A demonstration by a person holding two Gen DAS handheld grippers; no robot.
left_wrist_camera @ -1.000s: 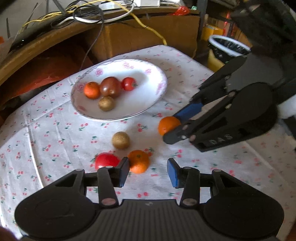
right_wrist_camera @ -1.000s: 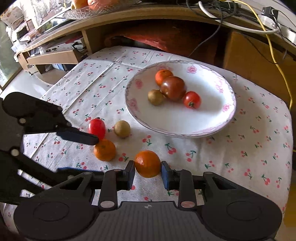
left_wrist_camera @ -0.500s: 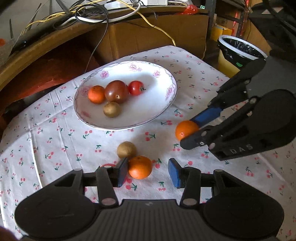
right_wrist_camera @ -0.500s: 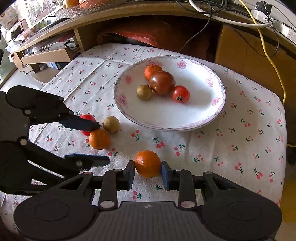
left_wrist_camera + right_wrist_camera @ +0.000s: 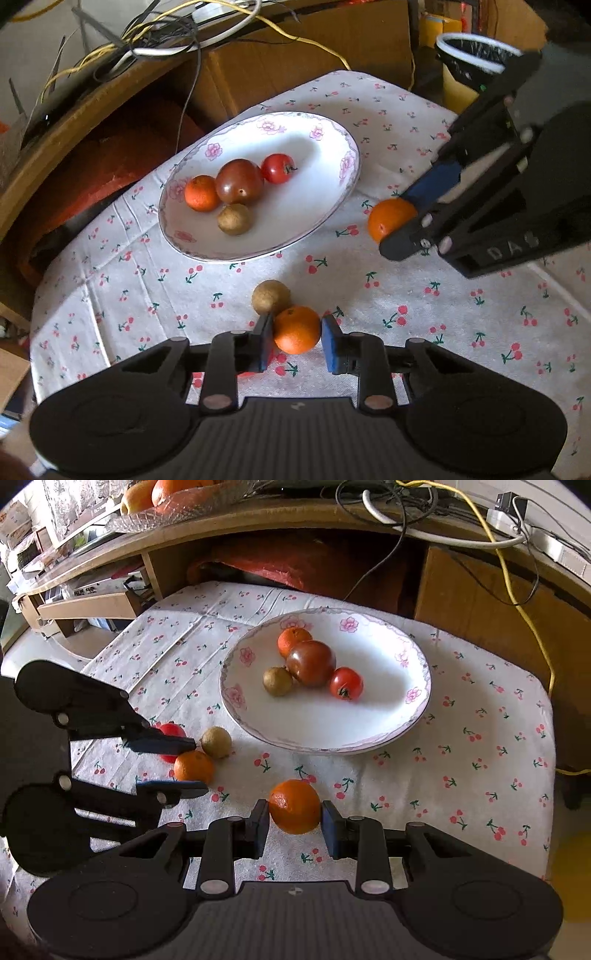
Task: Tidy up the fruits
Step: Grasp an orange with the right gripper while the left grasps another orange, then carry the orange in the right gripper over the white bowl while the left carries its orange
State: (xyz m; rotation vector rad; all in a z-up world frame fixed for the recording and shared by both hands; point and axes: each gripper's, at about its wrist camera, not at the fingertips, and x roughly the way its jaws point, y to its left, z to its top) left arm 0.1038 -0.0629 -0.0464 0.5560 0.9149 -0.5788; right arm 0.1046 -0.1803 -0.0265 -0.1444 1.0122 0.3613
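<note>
1. Left wrist view is showing the left gripper (image 5: 297,341) closing around an orange (image 5: 296,329) on the tablecloth (image 5: 443,314); half a second ago its pads were wide with the fruit only beside the left one, so the grasp is now forming.
2. Its pads (image 5: 330,345) are sitting narrow at the orange's 3 and 9 o'clock, and probably touching, though a sliver of gap on the right side is hard to rule out.
3. Right gripper (image 5: 294,821) is holding a second orange (image 5: 294,806) clamped between its pads, apparently just above the cloth, at the plate's (image 5: 384,738) 6 o'clock.
4. A brown fruit (image 5: 270,296) is lying against the left orange at its 11 o'clock, and a red tomato (image 5: 170,734) is lying behind the left finger in the right wrist view.
5. The plate is already carrying four fruits, clustered toward its 10 o'clock in the left view.
6. Compared with a second ago, the left gripper has advanced and centred on its orange, while the right one has kept its grip and drawn nearer the plate.
7. Judging by this, both oranges are about ready to go to the plate; two loose fruits remain.
</note>
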